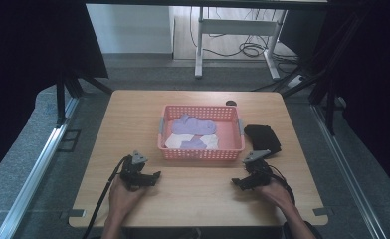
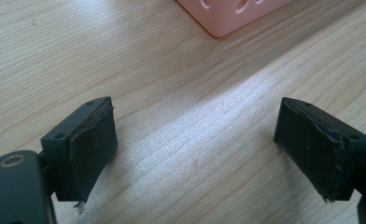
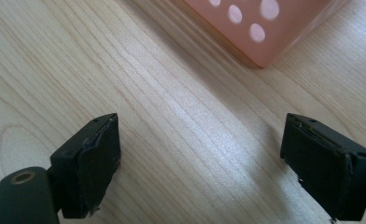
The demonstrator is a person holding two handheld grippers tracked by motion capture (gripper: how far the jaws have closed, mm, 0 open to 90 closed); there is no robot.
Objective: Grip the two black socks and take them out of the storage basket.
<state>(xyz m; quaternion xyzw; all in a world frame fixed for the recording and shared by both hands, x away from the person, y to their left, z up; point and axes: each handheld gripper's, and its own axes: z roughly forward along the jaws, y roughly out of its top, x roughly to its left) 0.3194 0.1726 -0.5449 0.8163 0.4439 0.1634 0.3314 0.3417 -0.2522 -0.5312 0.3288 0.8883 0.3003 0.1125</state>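
Both tools wide, empty; right tool [image 1: 239, 182] nearer black cloth [image 1: 262, 138] by worktop's right edge; left tool [image 1: 155, 177] farther.

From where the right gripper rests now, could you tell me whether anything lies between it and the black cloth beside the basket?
Nothing visible does: bare tabletop separates the open right gripper from the black cloth; the pink basket sits to the cloth's left.

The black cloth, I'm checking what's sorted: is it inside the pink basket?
No, the black cloth lies on the table just right of the pink basket, outside its wall.
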